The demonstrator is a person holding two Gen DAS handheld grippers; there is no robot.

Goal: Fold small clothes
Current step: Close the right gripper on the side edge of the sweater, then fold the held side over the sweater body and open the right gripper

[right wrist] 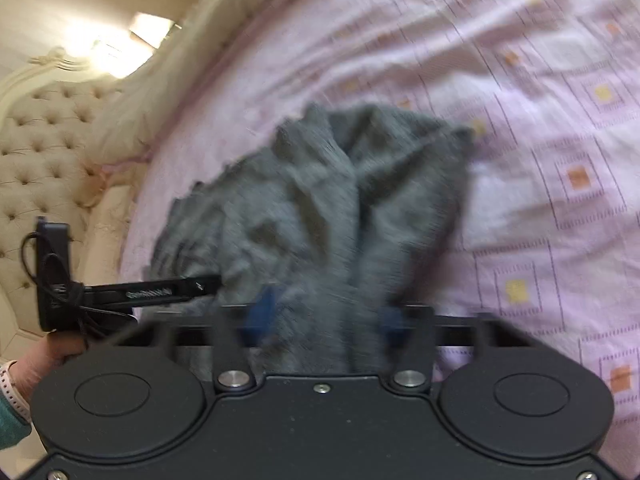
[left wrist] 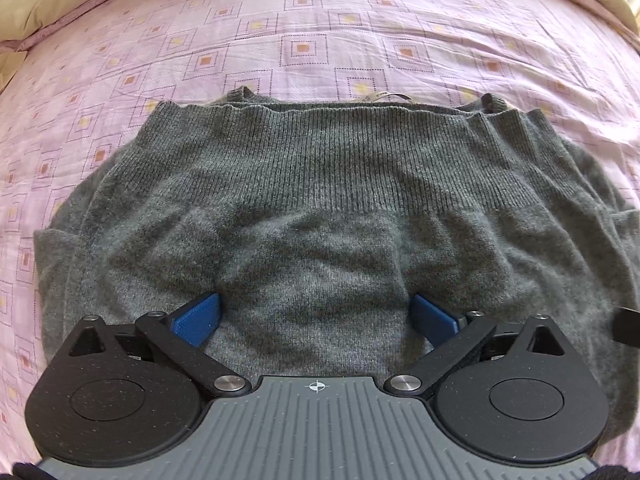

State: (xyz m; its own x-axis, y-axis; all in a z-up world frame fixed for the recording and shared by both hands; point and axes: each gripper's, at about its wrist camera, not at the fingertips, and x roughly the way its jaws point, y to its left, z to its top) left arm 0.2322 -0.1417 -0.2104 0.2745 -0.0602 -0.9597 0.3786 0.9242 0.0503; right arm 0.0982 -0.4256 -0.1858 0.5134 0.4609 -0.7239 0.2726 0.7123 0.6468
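The grey sweater [left wrist: 320,208] lies on the bed [left wrist: 304,40]. Left tongs [left wrist: 316,318] rest spread wide, gripping nothing, pinning knit flat. Right tongs [right wrist: 326,316], partly closed, lift a bunch toward 12 o'clock for folding

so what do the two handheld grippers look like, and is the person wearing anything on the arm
Both are black, with two round discs at the base and silver pivot bolts. The left gripper has blue finger pads and a ribbed grey centre plate with a small crosshair mark. The right gripper also shows blue pads, blurred. In its view, a hand wears a pale watch strap and a teal sleeve.
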